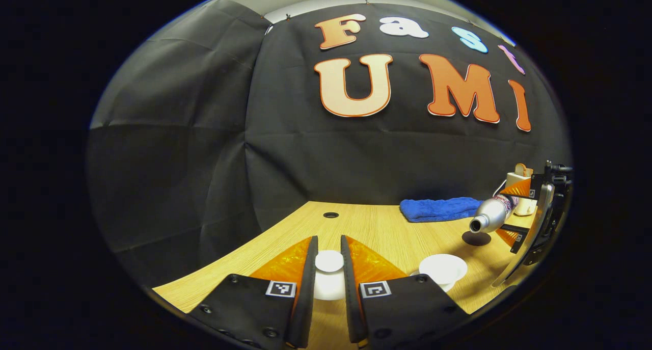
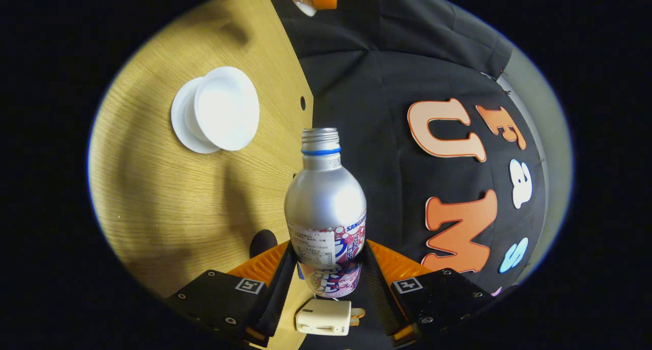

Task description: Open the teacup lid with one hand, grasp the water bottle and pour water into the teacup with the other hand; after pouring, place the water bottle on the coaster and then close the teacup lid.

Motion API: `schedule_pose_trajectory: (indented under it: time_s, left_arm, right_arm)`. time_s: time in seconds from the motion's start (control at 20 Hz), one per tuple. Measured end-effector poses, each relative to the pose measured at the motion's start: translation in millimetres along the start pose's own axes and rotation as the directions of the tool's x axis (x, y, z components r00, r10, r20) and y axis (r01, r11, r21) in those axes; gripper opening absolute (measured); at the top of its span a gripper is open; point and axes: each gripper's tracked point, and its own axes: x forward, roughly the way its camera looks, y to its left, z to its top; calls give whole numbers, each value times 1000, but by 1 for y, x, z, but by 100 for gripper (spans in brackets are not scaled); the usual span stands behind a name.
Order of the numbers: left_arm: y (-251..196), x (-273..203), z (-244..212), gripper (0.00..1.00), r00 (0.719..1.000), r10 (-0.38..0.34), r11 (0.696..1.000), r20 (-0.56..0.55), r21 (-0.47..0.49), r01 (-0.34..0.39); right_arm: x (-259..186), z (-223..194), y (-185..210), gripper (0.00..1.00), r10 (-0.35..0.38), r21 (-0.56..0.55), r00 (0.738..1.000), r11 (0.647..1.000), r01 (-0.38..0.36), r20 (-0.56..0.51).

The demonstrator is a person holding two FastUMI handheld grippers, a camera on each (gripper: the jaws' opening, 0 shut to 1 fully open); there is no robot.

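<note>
Left gripper [image 1: 329, 284] pinching teacup lid [image 1: 329, 261], lifted. Right gripper [image 2: 328, 273] clamped on water bottle [image 2: 326, 212], tipped toward open teacup [image 2: 226, 108].

Booth bkgd: black cloth wall [image 1: 204, 151] hangs in creased panels w/ a vertical corner fold at approx 9 o'clock of centre, left gripper view. Above it, at 12 o'clock, a strip of pale wall or ceiling [image 1: 305, 3]. Light wood-grain table [image 1: 377, 227] fills 6 o'clock, small round hole [image 1: 330, 215] near its back edge. Blue towel [image 1: 440, 208] lies at 3 o'clock against the cloth. Lighting soft, shadows faint on the wood.
</note>
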Motion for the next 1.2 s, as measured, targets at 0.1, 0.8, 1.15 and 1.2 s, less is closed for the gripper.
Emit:
schedule_pose_trajectory:
  time_s: [0.1,0.8,1.15,1.2]
  left_arm:
    - [2,1,2,32,1000,7,1000,3,1,-7]
    - [1,0,4,32,1000,3,1000,3,5,-3]
    - [-1,-1,5,32,1000,-3,1000,4,9,3]
    - [-2,-2,6,29,1000,-5,1000,6,9,5]
  right_arm:
    - [0,0,-1,77,-32,-42,999,999,32,5]
    - [2,2,-15,73,-156,-207,986,965,164,54]
    - [2,4,-18,77,-216,-249,973,941,229,77]
    - [2,4,-19,73,-225,-252,971,938,238,78]
